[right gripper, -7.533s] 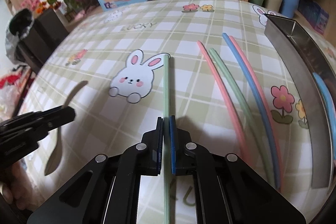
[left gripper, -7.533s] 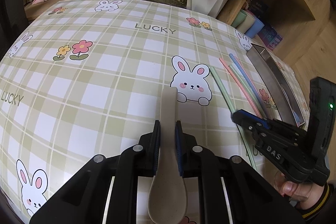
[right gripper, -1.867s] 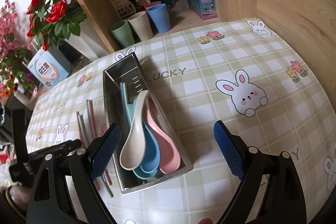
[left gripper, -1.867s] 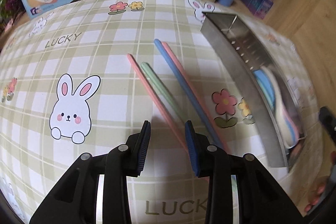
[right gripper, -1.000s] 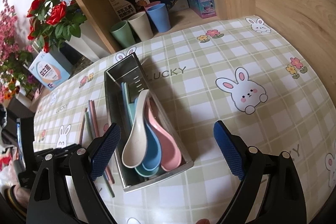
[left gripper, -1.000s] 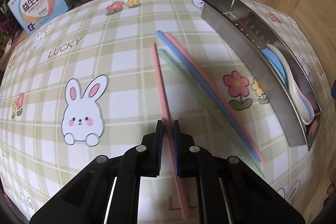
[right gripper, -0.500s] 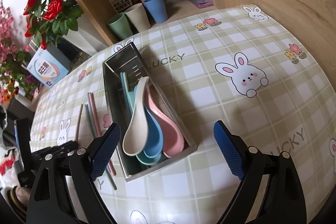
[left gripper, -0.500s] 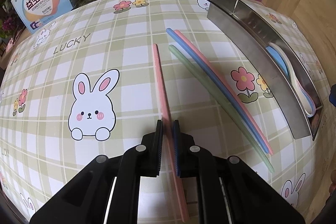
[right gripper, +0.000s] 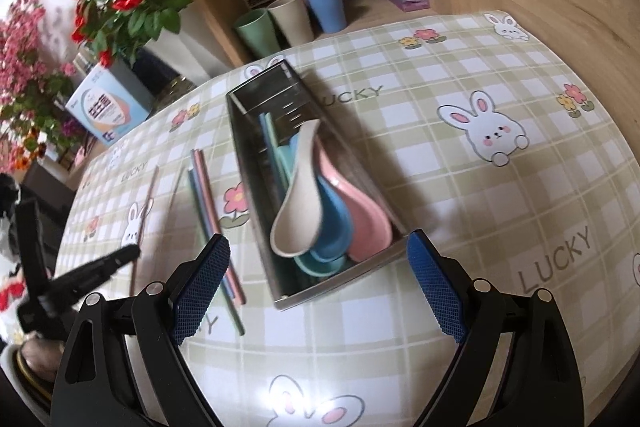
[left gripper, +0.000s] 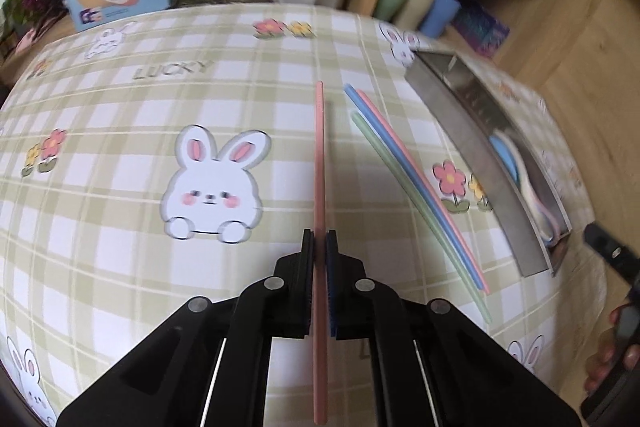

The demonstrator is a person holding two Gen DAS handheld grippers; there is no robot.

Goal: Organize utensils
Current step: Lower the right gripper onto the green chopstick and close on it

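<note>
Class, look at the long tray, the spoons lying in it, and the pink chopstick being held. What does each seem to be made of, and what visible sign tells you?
Tray: likely stainless steel; grey, mirror-like walls with punched slots.
Spoons: probably matte plastic or a similar composite; flat pastel colours, soft sheen.
Pink chopstick, clamped in the left gripper: seemingly the same matte plastic; uniform colour, no grain.

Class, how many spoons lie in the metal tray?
4, stacked in the metal tray: beige spoon on top, blue spoon, pink spoon, teal spoon lowest. More may hide underneath.
</note>
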